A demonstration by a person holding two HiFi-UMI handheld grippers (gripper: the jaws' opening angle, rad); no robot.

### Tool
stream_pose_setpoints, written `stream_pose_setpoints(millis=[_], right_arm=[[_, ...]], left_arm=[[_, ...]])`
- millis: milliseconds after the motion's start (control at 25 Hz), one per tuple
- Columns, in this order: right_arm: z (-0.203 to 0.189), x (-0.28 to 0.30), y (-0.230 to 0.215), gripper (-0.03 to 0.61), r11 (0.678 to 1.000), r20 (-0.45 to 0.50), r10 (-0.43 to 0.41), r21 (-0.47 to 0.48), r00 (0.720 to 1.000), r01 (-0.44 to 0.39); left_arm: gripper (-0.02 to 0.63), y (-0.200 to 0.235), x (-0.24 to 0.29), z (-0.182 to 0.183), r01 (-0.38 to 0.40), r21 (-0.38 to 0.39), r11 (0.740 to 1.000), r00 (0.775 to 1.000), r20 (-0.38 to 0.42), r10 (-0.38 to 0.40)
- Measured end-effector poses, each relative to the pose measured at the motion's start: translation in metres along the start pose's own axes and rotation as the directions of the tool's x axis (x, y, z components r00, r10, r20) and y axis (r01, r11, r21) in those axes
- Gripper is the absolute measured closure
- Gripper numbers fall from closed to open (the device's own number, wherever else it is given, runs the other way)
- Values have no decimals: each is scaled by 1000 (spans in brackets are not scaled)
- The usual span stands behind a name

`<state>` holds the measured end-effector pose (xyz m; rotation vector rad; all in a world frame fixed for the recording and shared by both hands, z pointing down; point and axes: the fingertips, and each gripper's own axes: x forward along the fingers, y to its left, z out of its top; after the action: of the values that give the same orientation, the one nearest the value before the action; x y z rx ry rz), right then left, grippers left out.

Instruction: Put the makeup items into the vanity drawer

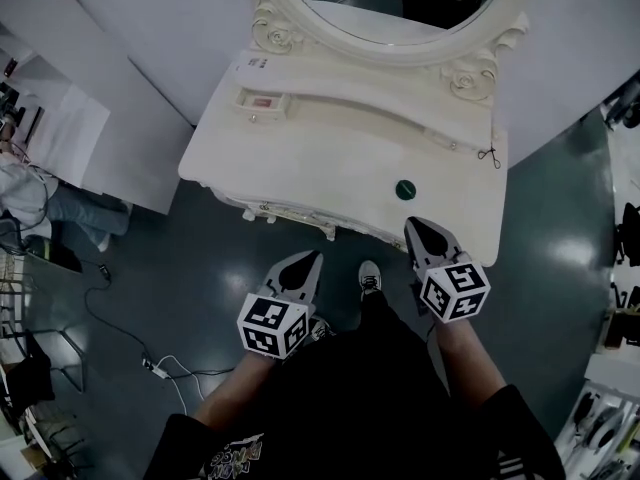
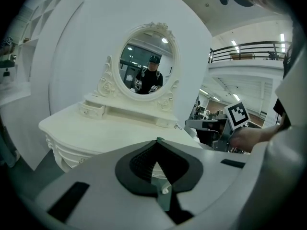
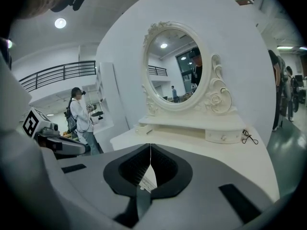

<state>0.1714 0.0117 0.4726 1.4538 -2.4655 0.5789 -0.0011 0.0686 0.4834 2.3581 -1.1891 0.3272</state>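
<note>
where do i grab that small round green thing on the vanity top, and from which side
Pinch the green round item across its rim, coming straight down from above. It looks low and disc-like and lies flat on the vanity top near the front edge, so a sideways approach would likely find little to grip. Nothing crowds it. The right gripper is nearest, but its jaws are shut and must open first.

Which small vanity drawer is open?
The small drawer at the head view's left, pulled out with something pink inside; the other small drawer sits shut.
</note>
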Motion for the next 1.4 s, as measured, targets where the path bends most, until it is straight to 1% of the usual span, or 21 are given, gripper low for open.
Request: stream_pose_setpoints(millis=[80, 240, 400, 520, 560, 640, 680, 720, 920, 1120, 1400], right_arm=[[-2, 5, -11, 549, 1000, -13, -5, -9, 1000, 5], [-7, 14, -30, 548, 998, -34, -18, -58, 999, 16], [-14, 26, -46, 546, 997, -58, -6, -76, 998, 1], [-24, 39, -60, 546, 995, -94, -9, -100, 995, 0], [-28, 43, -64, 543, 994, -111, -10, -112, 994, -2], [-36, 52, -71, 507, 991, -149, -7, -134, 989, -13], [-40, 57, -74, 485, 989, -169, -5, -144, 986, -20], [-44, 62, -77, 482, 988, -189, -4, -155, 982, -26], [-63, 86, -97, 482, 981, -280, -16, -192, 960, -40], [-82, 108, -115, 477, 976, -363, -24, -212, 931, -57], [-99, 127, -126, 477, 972, -430, -29, -223, 902, -75]], left_arm=[[606, 0, 5, 2, -2, -1, 1000, 1000, -4, 2], [606, -3, 13, 4, -7, -13, 1000, 1000, -11, 7], [606, -6, 23, 4, -9, -17, 1000, 1000, -25, 9], [606, -8, 30, 4, -12, -16, 1000, 999, -30, 11], [606, -8, 32, 4, -14, -17, 1000, 999, -32, 14], [606, -7, 35, 5, -22, -20, 1000, 999, -34, 22], [606, -7, 37, 6, -27, -22, 999, 999, -34, 27], [606, -5, 39, 7, -33, -25, 999, 999, -34, 32], [606, 1, 48, 11, -57, -41, 998, 998, -27, 55], [606, 8, 55, 12, -84, -67, 994, 996, -22, 83], [606, 21, 60, 8, -116, -98, 988, 993, -37, 113]])
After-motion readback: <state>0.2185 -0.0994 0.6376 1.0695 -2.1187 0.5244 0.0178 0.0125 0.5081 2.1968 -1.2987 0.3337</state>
